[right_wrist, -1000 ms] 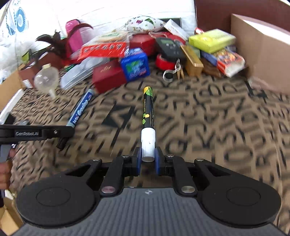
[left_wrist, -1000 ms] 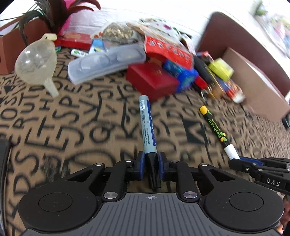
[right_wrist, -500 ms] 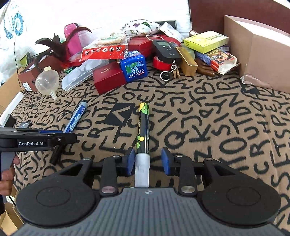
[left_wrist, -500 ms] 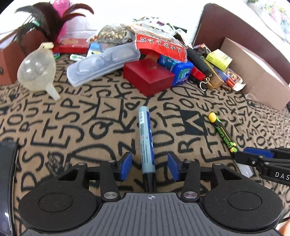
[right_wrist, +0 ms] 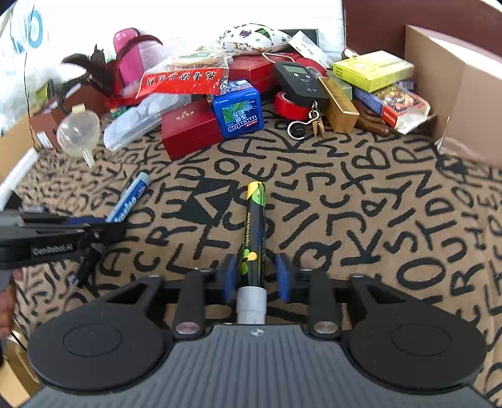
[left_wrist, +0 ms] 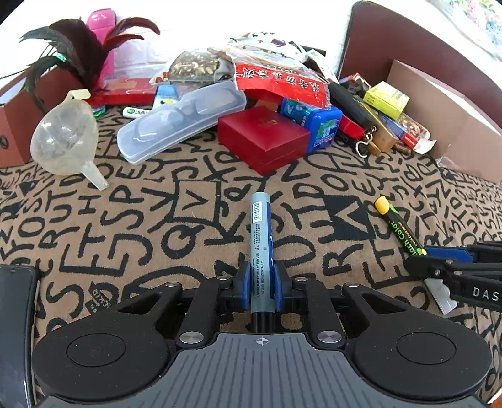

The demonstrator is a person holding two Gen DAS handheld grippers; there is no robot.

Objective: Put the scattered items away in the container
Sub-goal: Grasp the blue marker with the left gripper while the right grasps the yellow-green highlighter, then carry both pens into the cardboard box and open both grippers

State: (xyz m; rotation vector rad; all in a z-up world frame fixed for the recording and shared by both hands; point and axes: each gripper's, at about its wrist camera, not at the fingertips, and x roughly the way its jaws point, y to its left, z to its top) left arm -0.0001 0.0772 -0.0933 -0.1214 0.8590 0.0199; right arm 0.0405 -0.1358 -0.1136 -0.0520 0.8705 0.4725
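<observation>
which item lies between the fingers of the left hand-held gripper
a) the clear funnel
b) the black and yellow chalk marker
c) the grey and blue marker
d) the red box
c: in the left wrist view the grey and blue marker runs straight out from the left hand-held gripper, its blue pads closed against the barrel; the black and yellow chalk marker lies off to the side by the other gripper.

A tan fabric surface printed with black letters [left_wrist: 131, 201] fills the foreground. Beyond its far edge, a white wall [right_wrist: 188, 18] is brightly overexposed.
</observation>
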